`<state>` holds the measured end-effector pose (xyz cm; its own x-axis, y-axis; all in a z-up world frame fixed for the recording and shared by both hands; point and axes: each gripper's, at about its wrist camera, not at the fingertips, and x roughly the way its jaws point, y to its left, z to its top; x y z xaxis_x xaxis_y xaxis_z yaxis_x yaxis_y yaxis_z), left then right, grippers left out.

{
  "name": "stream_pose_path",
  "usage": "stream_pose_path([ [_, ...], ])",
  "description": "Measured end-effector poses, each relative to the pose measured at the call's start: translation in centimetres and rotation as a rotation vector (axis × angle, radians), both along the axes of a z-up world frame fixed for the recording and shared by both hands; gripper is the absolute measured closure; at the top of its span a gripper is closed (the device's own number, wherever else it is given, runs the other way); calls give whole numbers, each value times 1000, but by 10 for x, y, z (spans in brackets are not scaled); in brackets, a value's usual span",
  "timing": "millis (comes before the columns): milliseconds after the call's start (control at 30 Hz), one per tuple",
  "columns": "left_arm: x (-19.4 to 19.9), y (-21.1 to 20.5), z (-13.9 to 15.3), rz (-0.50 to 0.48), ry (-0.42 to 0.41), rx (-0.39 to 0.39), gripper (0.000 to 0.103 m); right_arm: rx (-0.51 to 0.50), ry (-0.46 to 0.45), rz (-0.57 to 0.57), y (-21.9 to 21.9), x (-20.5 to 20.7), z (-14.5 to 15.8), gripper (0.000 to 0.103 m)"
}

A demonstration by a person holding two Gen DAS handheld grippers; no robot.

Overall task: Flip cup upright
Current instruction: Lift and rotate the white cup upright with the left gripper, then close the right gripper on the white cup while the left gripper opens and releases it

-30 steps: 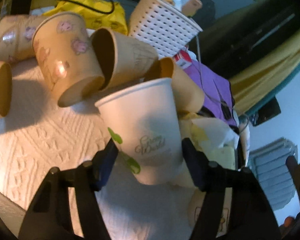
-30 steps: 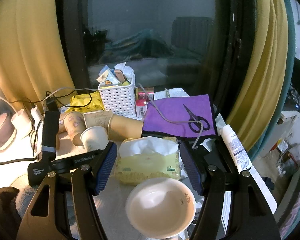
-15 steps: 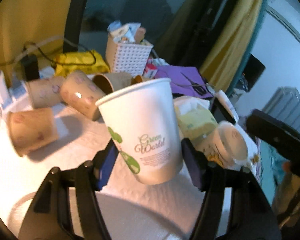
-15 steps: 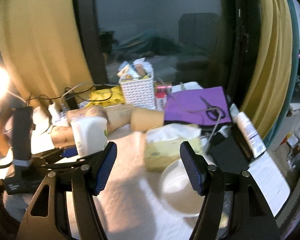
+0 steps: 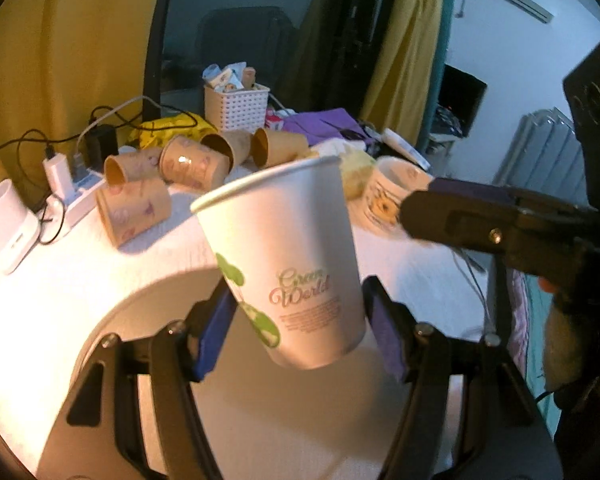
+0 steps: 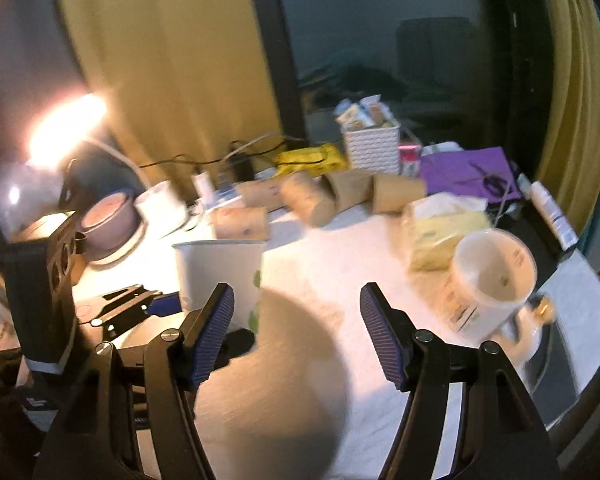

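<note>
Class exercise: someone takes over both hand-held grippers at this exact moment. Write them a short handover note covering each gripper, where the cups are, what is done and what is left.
Left gripper: shut on the white cup, mouth up, slightly tilted; whether its base touches the table is unclear.
Right gripper: open, empty, beside the cup.
Brown cups lie on their sides farther back; a mug stands to the right.
Done: the white cup is turned mouth up.
Left: set it level on the table, then open the left gripper and pull away.
</note>
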<state>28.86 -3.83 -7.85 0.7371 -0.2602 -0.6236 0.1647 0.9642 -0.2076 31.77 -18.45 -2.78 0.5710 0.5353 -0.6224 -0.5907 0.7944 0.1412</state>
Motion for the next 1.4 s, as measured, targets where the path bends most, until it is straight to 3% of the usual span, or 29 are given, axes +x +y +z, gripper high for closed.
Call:
stream_pose_path([
  [267, -71, 4, -13, -50, -13, 49, 38, 40, 61, 84, 22, -65, -20, 34],
  [367, -92, -4, -16, -60, -53, 139, 38, 13, 69, 134, 32, -85, -28, 28],
  [600, -118, -12, -19, -97, -105, 211, 38, 48, 132, 195, 44, -96, -33, 25],
  [1067, -117, -9, -24, -135, -113, 201, 38, 106, 265, 254, 57, -75, -40, 29],
  [1400, -95, 12, -38, -98, -23, 147, 33, 82, 309, 282, 73, -57, -53, 35],
])
